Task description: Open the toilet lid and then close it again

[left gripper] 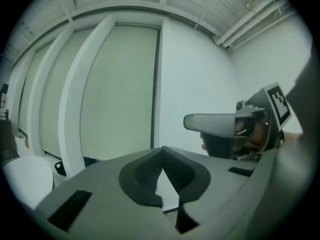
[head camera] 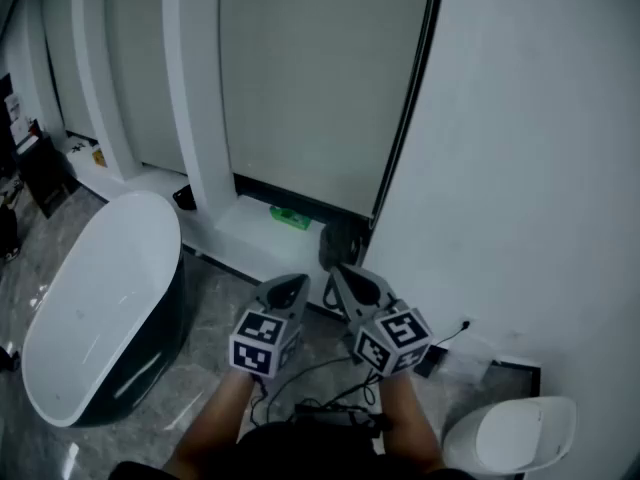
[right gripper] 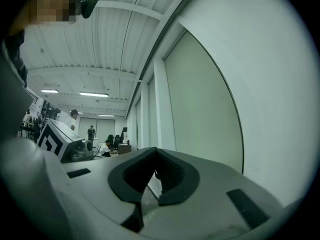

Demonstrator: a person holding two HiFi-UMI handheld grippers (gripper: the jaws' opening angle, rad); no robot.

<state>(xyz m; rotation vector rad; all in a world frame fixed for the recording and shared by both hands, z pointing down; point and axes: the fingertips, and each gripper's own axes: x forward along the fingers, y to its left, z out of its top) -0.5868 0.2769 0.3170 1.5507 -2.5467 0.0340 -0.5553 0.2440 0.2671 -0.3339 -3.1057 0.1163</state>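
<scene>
Both grippers hang in the air side by side, pointing at a plain white wall (head camera: 520,148). They're well apart from the white ceramic toilet (head camera: 510,436), down in the near right corner of the head view. Its lid looks down, but it's small there and the bottom edge clips it, so I can't say for sure.

Left gripper (head camera: 292,288): its own view shows the dark fingers (left gripper: 145,176) pressed together, nothing between them. Right gripper (head camera: 348,283): same deal, fingers (right gripper: 132,176) shut tight on nothing.

Over on the left sits a white oval bathtub with a dark outer shell (head camera: 60,368). A small green thing (head camera: 290,218) lies on the far white ledge (head camera: 245,233), too blurry to identify. Black cables (head camera: 325,406) trail on the grey marbled floor (head camera: 215,298), partly hidden behind the person's arms.
</scene>
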